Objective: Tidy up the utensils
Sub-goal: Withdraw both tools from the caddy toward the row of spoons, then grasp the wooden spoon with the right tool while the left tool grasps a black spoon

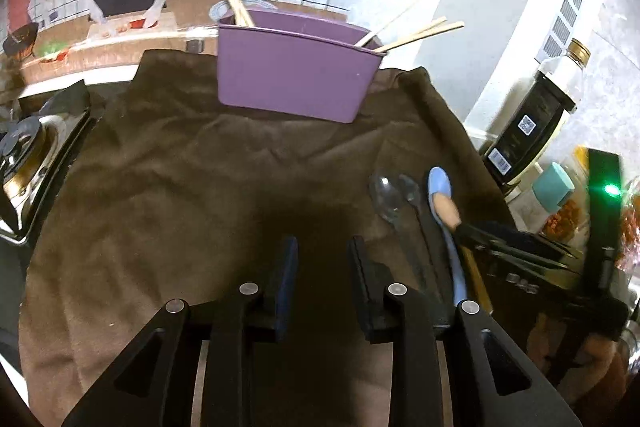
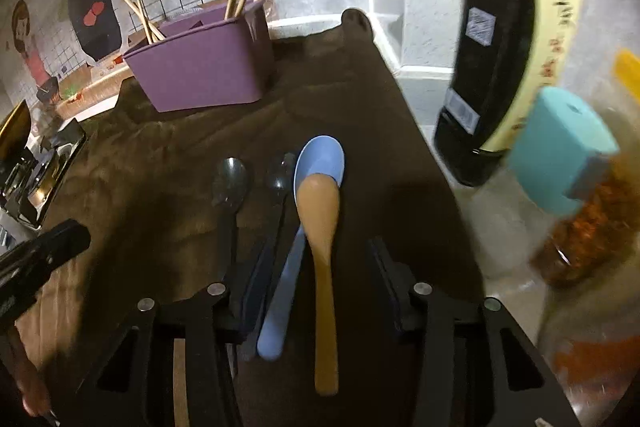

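A slim wooden spoon [image 2: 322,223] with a tan bowl is seen lying on the brown cloth [image 2: 168,163] over the bench, its bowl resting on a pale blue plastic spoon [image 2: 316,163], beside two dark spoons [image 2: 230,187]. It is straddled by the right gripper [image 2: 316,267], whose fingers are spread open and empty. The left gripper [image 1: 322,259] is likewise open. The spoon is judged light, stiff and smooth; mid-handle is best gripped, for the purple holder [image 2: 200,71].

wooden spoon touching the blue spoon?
Touching. The right wrist view shows the wooden spoon lying with its bowl on the blue spoon bowl, overlapping with no gap between them.
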A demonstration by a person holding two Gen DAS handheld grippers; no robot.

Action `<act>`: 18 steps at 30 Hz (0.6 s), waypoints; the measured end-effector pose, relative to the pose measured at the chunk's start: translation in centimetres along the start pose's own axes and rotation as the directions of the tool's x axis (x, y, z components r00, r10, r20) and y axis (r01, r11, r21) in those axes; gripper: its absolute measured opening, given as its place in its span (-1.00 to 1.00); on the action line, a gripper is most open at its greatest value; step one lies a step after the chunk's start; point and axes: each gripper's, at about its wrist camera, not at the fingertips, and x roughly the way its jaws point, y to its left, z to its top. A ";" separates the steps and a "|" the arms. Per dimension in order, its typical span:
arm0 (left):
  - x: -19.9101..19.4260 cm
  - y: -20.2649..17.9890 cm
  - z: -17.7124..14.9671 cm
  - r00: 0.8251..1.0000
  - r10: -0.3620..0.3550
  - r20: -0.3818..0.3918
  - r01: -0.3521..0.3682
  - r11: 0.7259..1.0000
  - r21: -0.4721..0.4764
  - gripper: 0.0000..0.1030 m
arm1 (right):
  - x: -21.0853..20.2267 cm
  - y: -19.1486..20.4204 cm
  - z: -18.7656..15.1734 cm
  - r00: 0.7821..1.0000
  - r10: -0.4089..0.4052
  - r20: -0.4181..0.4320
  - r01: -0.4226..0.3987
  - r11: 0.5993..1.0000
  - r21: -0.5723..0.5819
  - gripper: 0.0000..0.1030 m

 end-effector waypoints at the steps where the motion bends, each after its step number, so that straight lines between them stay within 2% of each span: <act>1: 0.2 -0.3 0.1 1.000 0.005 0.001 -0.005 1.000 0.002 -0.40 | 0.4 0.1 0.3 1.000 -0.002 -0.005 0.002 1.000 -0.014 -0.12; 3: 0.4 -0.5 0.2 1.000 0.022 0.003 -0.022 1.000 0.001 -0.33 | 1.4 0.1 1.0 1.000 -0.013 -0.019 0.012 0.999 -0.032 -0.14; 8: 1.0 -0.5 0.0 0.998 0.053 -0.024 -0.054 0.999 -0.003 -0.32 | 3.0 0.1 1.8 0.998 0.003 -0.064 -0.006 0.999 -0.045 -0.14; 11: 1.6 0.0 -0.2 0.998 0.033 -0.052 -0.035 0.999 -0.024 -0.32 | 3.6 0.4 1.5 0.997 -0.017 -0.081 0.012 0.998 -0.055 -0.24; 13: 1.7 0.2 -0.2 0.998 0.016 -0.053 -0.018 0.999 -0.034 -0.32 | 3.3 0.3 1.4 0.997 -0.028 -0.076 0.024 0.998 -0.052 -0.50; 16: 2.2 -0.1 0.2 0.998 -0.013 -0.068 0.011 0.999 -0.035 -0.26 | 1.6 -0.6 1.0 0.999 -0.009 -0.048 0.010 1.000 0.007 -0.50; 18: 2.9 -0.6 0.5 0.997 -0.030 -0.076 0.028 0.999 -0.030 -0.11 | -0.1 -1.1 0.5 1.000 -0.001 -0.018 0.002 0.999 0.032 -0.50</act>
